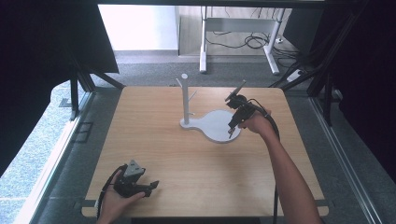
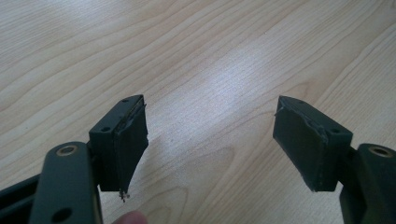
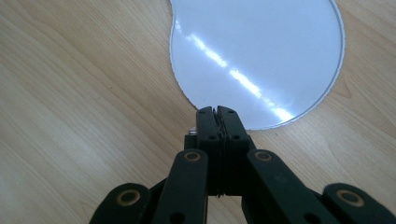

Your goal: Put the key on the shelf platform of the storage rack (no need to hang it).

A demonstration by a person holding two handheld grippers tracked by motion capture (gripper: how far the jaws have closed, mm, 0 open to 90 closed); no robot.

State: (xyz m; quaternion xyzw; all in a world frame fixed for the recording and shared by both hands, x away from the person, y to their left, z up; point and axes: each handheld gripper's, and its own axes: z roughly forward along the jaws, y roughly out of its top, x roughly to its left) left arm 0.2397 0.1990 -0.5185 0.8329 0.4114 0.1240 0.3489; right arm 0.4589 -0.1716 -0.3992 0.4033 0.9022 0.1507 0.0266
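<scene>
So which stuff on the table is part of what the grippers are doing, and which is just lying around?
Part of the job:
- white stand with pegs, on its flat white base
- right gripper, shut, at the base's edge
- left gripper, open, empty, over bare table

Just lying about:
- desk legs and cables on the floor behind the table

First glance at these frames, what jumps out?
The white stand near the table's middle: a flat rounded base with an upright post carrying short pegs at its left end. The right gripper, jaws shut with nothing seen between them, hangs over the near edge of that base. The left gripper sits at the table's near left corner, jaws wide open over bare wood.
</scene>
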